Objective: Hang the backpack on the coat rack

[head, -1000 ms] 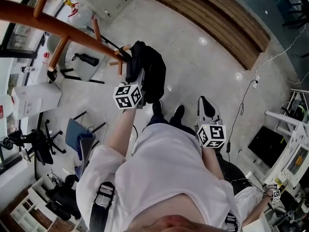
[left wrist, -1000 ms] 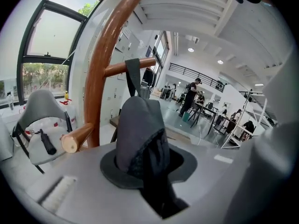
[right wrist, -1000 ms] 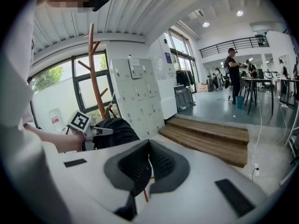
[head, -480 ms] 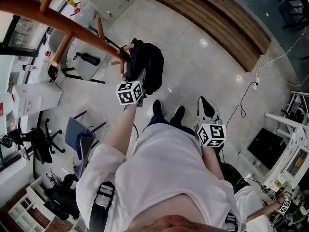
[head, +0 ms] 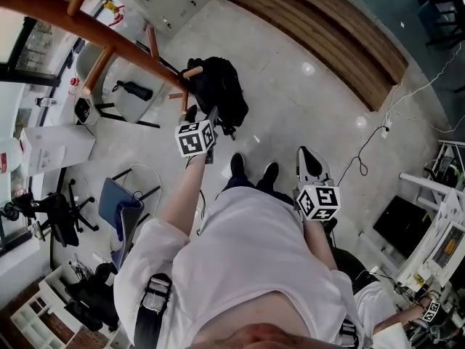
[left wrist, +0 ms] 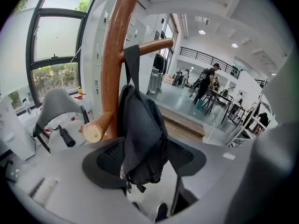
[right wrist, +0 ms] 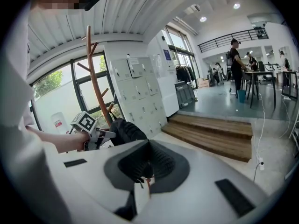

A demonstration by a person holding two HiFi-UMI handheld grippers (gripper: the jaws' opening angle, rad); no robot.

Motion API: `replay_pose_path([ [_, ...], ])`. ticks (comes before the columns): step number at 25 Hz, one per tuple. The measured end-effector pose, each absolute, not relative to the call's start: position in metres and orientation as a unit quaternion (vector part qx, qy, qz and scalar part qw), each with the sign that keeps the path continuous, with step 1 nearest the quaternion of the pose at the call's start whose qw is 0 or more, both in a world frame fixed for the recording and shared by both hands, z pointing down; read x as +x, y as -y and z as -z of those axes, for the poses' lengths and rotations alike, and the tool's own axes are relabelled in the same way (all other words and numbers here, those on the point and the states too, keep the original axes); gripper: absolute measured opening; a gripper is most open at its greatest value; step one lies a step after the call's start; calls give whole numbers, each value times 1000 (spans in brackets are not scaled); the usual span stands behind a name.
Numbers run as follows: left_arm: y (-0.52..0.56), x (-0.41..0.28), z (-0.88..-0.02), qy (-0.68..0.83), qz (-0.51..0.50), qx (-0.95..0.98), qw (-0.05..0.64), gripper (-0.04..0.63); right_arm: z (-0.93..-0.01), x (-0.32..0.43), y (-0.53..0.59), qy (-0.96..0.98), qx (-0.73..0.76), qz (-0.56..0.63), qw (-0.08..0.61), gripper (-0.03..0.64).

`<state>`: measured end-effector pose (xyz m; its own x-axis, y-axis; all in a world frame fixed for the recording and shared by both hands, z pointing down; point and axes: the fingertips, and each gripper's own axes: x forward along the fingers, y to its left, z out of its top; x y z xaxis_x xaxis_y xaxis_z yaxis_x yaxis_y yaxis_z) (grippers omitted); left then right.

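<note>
Backpack (left wrist: 140, 134) hangs centre-frame in the left gripper view, its top loop (left wrist: 132, 69) over an upper peg (left wrist: 152, 45) of the coat rack (left wrist: 114, 55). It is soft black fabric, sagging limp (fairly light, I'd guess), so that webbing loop is where to take it. Left gripper (head: 203, 116) has just been opening, jaws wide either side of it, not pressing. Right gripper (right wrist: 145, 164), lower right in the head view, is clenched on nothing.

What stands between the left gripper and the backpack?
Nothing visible. The backpack hangs by its loop from a coat rack peg, right ahead of the left gripper; its jaws have just been opening and grip nothing.
</note>
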<state>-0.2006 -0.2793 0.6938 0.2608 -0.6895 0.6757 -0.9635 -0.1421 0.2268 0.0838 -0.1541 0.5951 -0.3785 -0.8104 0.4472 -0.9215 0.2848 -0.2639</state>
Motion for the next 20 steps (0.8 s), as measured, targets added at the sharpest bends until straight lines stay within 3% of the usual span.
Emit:
replay_pose_path([
  [20,265,-184,-622,571,-165,748,295,261,-584,92,154,795,554,-231,85,8],
])
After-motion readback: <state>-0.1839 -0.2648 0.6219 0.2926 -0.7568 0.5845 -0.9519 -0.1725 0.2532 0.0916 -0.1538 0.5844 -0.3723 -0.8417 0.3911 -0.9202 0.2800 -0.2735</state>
